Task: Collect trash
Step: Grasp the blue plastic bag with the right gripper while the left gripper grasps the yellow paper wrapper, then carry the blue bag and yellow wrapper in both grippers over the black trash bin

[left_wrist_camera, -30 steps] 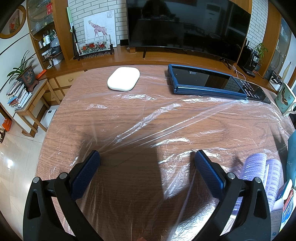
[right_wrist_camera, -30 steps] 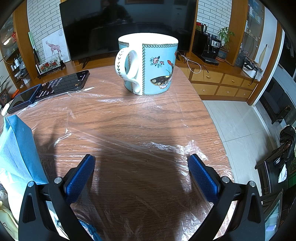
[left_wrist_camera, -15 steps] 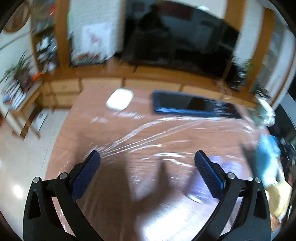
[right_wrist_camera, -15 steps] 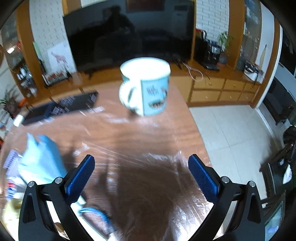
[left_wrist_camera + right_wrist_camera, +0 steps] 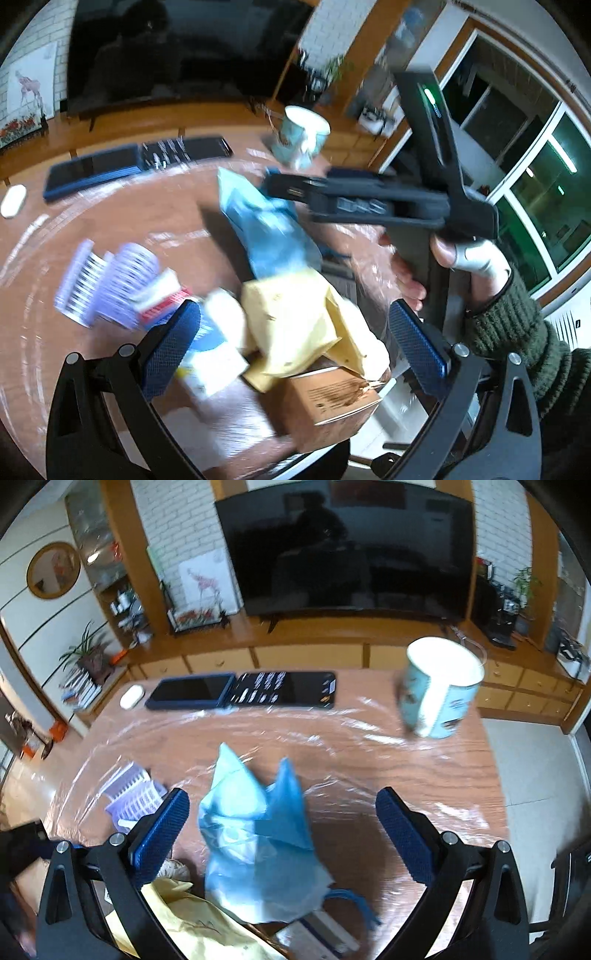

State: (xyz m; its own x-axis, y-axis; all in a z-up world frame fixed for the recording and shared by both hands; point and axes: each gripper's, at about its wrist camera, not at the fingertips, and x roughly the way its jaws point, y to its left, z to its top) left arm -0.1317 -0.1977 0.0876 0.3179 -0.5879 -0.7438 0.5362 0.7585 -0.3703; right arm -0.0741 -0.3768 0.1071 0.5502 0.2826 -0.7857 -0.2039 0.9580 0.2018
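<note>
A: Entry, grippers. Left gripper [image 5: 293, 332]: two blue pads spread wide, nothing between them touching either pad. Right gripper [image 5: 282, 825]: likewise spread, empty. In the left wrist view the right tool shows side-on, held by one hand [image 5: 469, 266] in a green knit sleeve [image 5: 517, 328].

B: Trash count?

A: One heap near the table [image 5: 369, 760] edge closest to the cameras. Counted: one crumpled blue bag [image 5: 258, 849], one yellow padded envelope [image 5: 291, 325], one brown cardboard box [image 5: 332, 398] under the envelope, one lilac printed sheet [image 5: 133, 797] with barcode-like stripes. A white carton [image 5: 214, 354] with blue print lies just beside the envelope; blur prevents an exact count of the small cartons around it.

B: Position relative to the pads?

A: The blue bag stands between the right gripper's pads in its view, not touching them. The envelope sits between the left pads, also clear of them.

B: Other items?

A: One floral mug [image 5: 439, 694] at the far right, one dark folio keyboard-and-tablet case [image 5: 240, 692] at the far edge, one white oval puck [image 5: 132, 696] beside it. Clear film covers the tabletop.
</note>
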